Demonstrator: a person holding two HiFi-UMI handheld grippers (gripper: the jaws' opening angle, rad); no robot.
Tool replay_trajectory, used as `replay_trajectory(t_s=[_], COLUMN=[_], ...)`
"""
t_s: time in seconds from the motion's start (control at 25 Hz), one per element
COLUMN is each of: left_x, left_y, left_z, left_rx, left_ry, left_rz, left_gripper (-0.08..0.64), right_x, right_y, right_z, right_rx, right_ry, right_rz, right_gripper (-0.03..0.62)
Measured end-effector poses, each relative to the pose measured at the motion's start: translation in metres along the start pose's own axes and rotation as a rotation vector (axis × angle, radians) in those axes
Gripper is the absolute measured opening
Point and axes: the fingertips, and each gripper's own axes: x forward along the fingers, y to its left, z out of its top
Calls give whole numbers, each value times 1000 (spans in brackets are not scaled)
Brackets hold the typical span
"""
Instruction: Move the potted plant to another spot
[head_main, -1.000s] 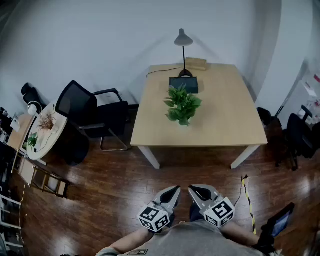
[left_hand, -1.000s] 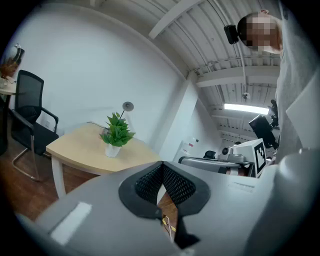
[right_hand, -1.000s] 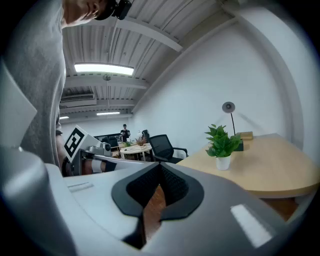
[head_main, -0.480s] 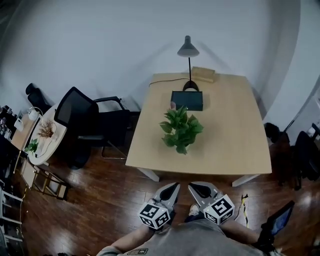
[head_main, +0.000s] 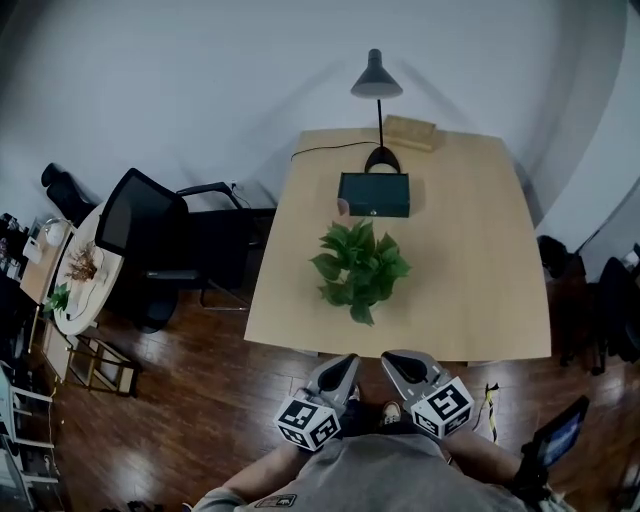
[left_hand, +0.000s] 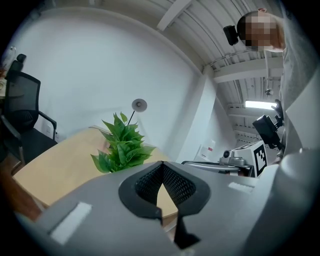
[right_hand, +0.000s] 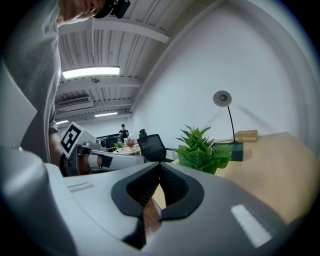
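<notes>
A leafy green potted plant (head_main: 360, 270) stands near the middle of a light wooden table (head_main: 480, 290); its pot is hidden under the leaves. The plant (left_hand: 121, 145) shows ahead and left in the left gripper view, and the same plant (right_hand: 201, 150) ahead and right in the right gripper view. My left gripper (head_main: 345, 366) and right gripper (head_main: 396, 364) hover side by side at the table's near edge, a short way from the plant. Both are shut with nothing between the jaws.
Behind the plant on the table sit a dark green box (head_main: 374, 194), a black desk lamp (head_main: 377, 85) and a small wooden box (head_main: 410, 131). A black office chair (head_main: 150, 240) stands left of the table, with a round side table (head_main: 75, 275) farther left. The floor is dark wood.
Both grippers and the head camera have come closer to the table; the table's near edge now lies just ahead of the jaws. The plant has not moved on the table.
</notes>
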Motion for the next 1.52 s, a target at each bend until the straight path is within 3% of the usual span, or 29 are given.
replay_trajectory(t_s=[0.52, 0.84, 1.08, 1.52], left_x=[46, 62, 68, 84], left_y=[80, 96, 108, 152], left_z=[30, 22, -4, -90], left_rx=[17, 7, 2, 11], left_ry=[67, 97, 157, 342], left_rz=[-127, -114, -78, 21], left_gripper=[6, 6, 6, 6], right_x=[73, 82, 82, 87], right_y=[-46, -60, -74, -108], right_z=[13, 4, -13, -99], right_rx=[37, 46, 51, 133], right_ry=[20, 59, 101, 258], right_rz=[-169, -169, -163, -179], right_gripper=[6, 5, 5, 6])
